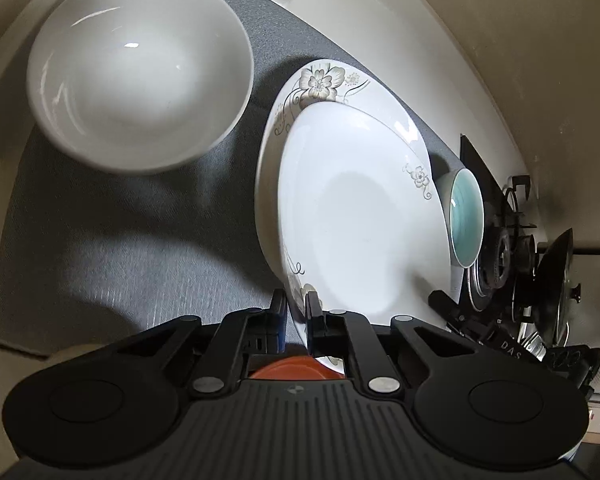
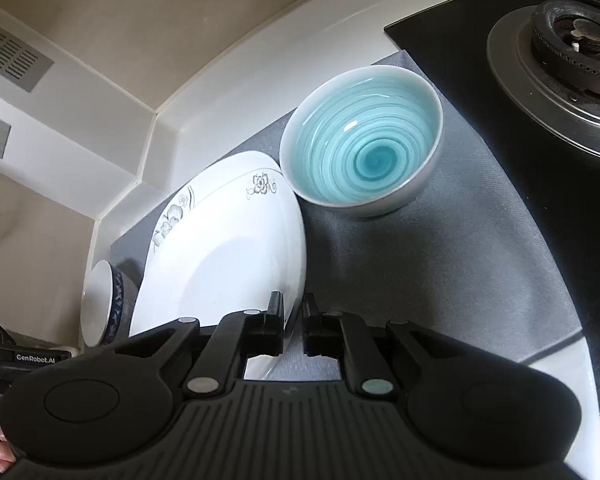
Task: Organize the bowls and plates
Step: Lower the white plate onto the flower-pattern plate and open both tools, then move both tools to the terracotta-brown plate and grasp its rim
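A kitchen desk is shown, covered by a grey mat (image 1: 120, 240) and bordered by a pale wall, with a black gas stove (image 2: 560, 52) at its far end. Straight ahead of the left gripper (image 1: 297, 308), two floral plates are seen, a smaller plate (image 1: 360, 220) lying on a larger plate (image 1: 320, 80). The near rim of the smaller plate is pinched between the left gripper's fingers, which are closed onto it. Ahead and to the left of this gripper a large white bowl (image 1: 140, 68) is placed, and beyond the plates, to the right, a teal bowl (image 1: 466, 220) is seen. An orange dish (image 1: 288, 370) is glimpsed beneath the gripper. From the right gripper (image 2: 293, 320), the plate rim is seen between or just beside its nearly closed fingers; whether it is actually clamped cannot be told. The teal bowl (image 2: 364, 140) lies ahead and slightly right of it, just beside the plate's far edge, and a small blue-patterned bowl (image 2: 100, 300) lies to the left. The step in hand is judged to be lifting or seating the plate on its stack. It is best done with the pinch kept firm, the plate held level, and the teal bowl avoided. Both grippers are angled downward over the desk, facing each other across the plate.
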`<move>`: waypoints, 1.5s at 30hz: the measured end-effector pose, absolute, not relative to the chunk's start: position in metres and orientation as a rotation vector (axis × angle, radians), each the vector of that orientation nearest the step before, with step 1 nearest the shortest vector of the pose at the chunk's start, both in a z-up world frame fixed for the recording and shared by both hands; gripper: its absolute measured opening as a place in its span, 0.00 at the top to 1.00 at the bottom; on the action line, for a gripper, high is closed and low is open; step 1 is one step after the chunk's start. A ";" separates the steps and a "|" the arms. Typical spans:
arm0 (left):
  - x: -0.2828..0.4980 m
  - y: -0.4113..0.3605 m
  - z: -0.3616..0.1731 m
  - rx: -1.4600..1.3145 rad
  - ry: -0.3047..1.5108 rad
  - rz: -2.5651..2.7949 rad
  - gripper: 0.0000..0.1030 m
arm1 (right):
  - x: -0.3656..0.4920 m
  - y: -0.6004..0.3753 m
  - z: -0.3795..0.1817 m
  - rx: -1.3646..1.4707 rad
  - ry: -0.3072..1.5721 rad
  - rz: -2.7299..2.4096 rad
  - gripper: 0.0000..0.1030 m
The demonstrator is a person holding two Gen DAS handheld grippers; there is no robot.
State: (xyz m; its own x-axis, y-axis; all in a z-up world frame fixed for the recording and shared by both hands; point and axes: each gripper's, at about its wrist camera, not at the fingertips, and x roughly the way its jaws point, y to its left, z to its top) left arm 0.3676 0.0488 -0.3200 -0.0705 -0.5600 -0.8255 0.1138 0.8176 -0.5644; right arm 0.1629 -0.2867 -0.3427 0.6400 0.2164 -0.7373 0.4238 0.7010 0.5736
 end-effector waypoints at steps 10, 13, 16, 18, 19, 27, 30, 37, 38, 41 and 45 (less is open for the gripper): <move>0.360 0.050 -0.318 -0.373 1.529 -0.584 0.89 | 0.157 -0.276 -0.337 0.774 0.899 -0.130 0.88; 0.368 0.050 -0.321 -0.362 1.526 -0.575 0.89 | 0.163 -0.274 -0.339 0.759 0.904 -0.140 0.88; 0.376 0.050 -0.327 -0.345 1.527 -0.557 0.89 | 0.174 -0.270 -0.342 0.721 0.915 -0.159 0.89; 0.380 0.048 -0.328 -0.338 1.515 -0.560 0.89 | 0.180 -0.270 -0.344 0.706 0.918 -0.171 0.89; 0.382 0.046 -0.328 -0.327 1.507 -0.560 0.89 | 0.182 -0.270 -0.345 0.702 0.920 -0.173 0.89; 0.388 0.047 -0.335 -0.328 1.499 -0.559 0.85 | 0.201 -0.272 -0.351 0.658 0.932 -0.181 0.89; 0.386 0.050 -0.331 -0.320 1.486 -0.551 0.84 | 0.196 -0.274 -0.344 0.647 0.912 -0.198 0.88; 0.386 0.043 -0.328 -0.266 1.420 -0.581 0.83 | 0.197 -0.275 -0.342 0.588 0.938 -0.177 0.82; 0.386 0.040 -0.329 -0.239 1.412 -0.580 0.82 | 0.198 -0.275 -0.345 0.603 0.938 -0.173 0.83; 0.388 0.037 -0.330 -0.225 1.397 -0.574 0.84 | 0.199 -0.271 -0.346 0.608 0.942 -0.165 0.90; 0.387 0.036 -0.330 -0.211 1.390 -0.575 0.84 | 0.194 -0.262 -0.343 0.563 0.942 -0.150 0.89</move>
